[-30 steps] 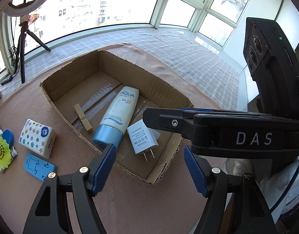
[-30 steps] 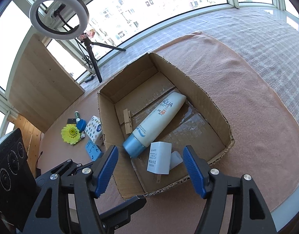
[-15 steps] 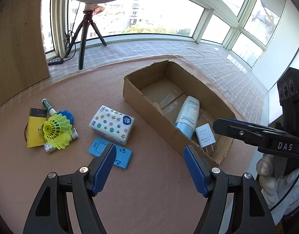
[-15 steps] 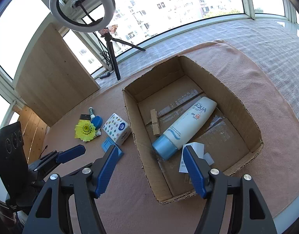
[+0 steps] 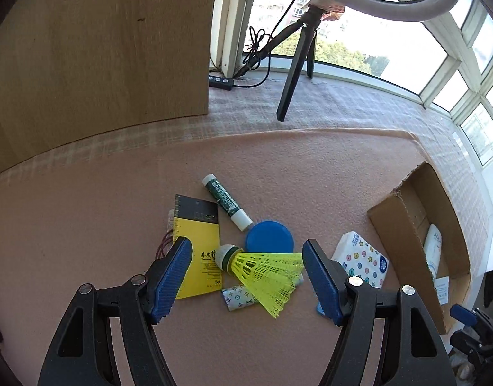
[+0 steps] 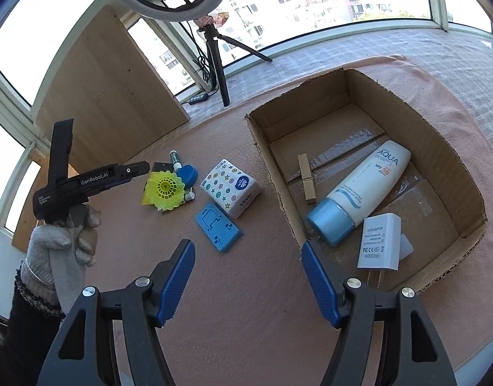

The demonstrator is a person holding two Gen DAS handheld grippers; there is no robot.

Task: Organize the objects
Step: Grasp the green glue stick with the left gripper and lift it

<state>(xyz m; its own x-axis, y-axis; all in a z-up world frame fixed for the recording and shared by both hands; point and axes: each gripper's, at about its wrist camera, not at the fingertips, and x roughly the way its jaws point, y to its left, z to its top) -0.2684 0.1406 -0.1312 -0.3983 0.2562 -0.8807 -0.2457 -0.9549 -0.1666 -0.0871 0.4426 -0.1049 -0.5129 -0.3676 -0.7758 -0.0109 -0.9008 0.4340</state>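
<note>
Shuttlecock [image 5: 262,273], yellow, lay on the pink bench [image 5: 85,225] directly between the blue pads of my left gripper [image 5: 246,276], whose jaws stood spread wide and empty around it without touching. Just behind the shuttlecock sat a blue round lid [image 5: 269,238], a green tube [image 5: 226,202] and a yellow card [image 5: 197,251]; under its skirt lay a small patterned roll [image 5: 238,299]. Right of the shuttlecock were the star-printed tissue pack [image 5: 362,263] and the cardboard box [image 5: 407,225].

From my right wrist, my right gripper [image 6: 248,276] hung with its jaws released, holding nothing, above the bench beside the cardboard box [image 6: 439,167]. Inside the box lay a sunscreen tube [image 6: 362,193], a wooden clothespin [image 6: 307,178] and a white adapter [image 6: 380,241]. Left of the box were the tissue pack [image 6: 230,186], a blue plastic piece [image 6: 218,230] and the shuttlecock [image 6: 164,189], with my left gripper [image 6: 130,171] over it.
</note>
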